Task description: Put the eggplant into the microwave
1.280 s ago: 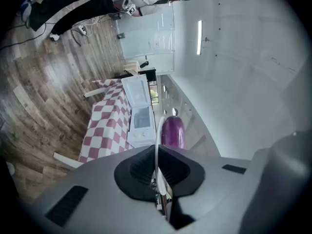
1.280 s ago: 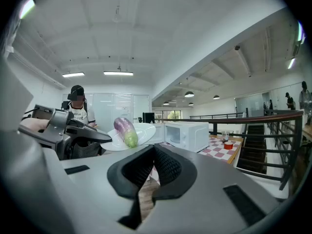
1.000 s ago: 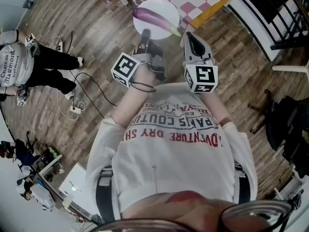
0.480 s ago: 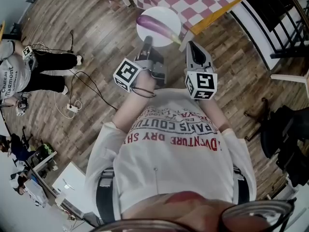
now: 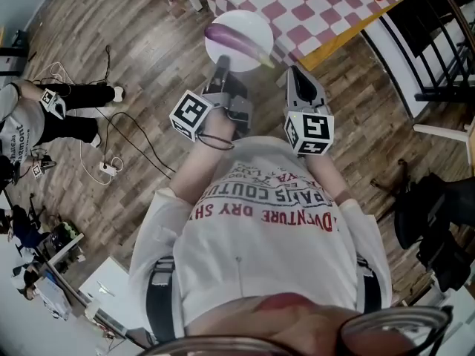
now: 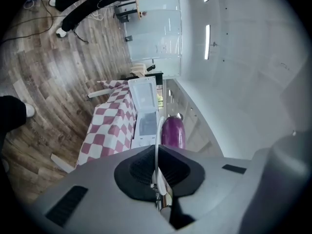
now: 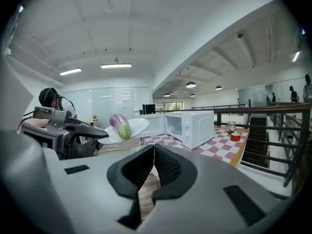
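Firmly pinched between the closed jaws of the left gripper (image 6: pixel 156 152) is the thin rim of a round white plate (image 6: pixel 157 128), held out level ahead of the person. On the plate, just beyond the jaws, lies the long glossy purple eggplant (image 6: pixel 173 133) with its green stem end. From the head view it rests across the middle of the plate (image 5: pixel 256 17), the eggplant (image 5: pixel 236 38) lying crosswise to the left gripper (image 5: pixel 223 61).

The right gripper (image 7: pixel 153 152) has its jaws closed tip to tip with nothing between them. It hovers beside the left gripper, apart from the plate, and in the head view sits at the plate's near right (image 5: pixel 297 71). From its own view the plate (image 7: pixel 139 125) and eggplant (image 7: pixel 120 126) show up ahead and to the left, carried by the left gripper (image 7: pixel 63 130).

Further ahead of both pairs of jaws stands a white boxy microwave (image 7: pixel 190 126), whose door appears swung open, on a tabletop covered in a red-and-white checked cloth (image 7: pixel 219 147). A small red cup (image 7: pixel 235 136) stands on the cloth to the microwave's right. Below the jaws is a wooden plank floor (image 5: pixel 148 65).
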The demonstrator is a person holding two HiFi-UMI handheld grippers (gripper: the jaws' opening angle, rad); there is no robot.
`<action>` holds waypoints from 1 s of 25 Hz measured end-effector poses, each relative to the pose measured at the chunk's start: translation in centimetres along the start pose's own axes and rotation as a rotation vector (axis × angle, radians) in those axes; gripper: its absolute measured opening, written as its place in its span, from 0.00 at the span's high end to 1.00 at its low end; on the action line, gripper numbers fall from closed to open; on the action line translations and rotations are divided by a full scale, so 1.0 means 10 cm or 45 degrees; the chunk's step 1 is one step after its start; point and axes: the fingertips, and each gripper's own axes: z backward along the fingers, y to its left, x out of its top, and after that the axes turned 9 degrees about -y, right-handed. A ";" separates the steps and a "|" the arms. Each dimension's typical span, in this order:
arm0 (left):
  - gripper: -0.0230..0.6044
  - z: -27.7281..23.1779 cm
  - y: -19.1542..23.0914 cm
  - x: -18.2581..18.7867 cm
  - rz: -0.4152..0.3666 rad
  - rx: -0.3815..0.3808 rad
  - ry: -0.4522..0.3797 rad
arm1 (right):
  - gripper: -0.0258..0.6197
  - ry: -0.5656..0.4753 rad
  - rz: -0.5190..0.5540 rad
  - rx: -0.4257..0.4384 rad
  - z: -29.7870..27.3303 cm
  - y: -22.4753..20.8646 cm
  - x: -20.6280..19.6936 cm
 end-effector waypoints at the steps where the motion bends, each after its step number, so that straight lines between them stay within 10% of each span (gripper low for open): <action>1: 0.91 -0.12 0.01 0.06 0.001 0.002 0.017 | 0.92 0.000 -0.003 -0.015 -0.13 0.01 0.00; 25: 0.91 -2.57 0.30 2.06 0.019 0.052 0.236 | 0.92 0.034 -0.036 -0.260 -3.23 0.55 0.04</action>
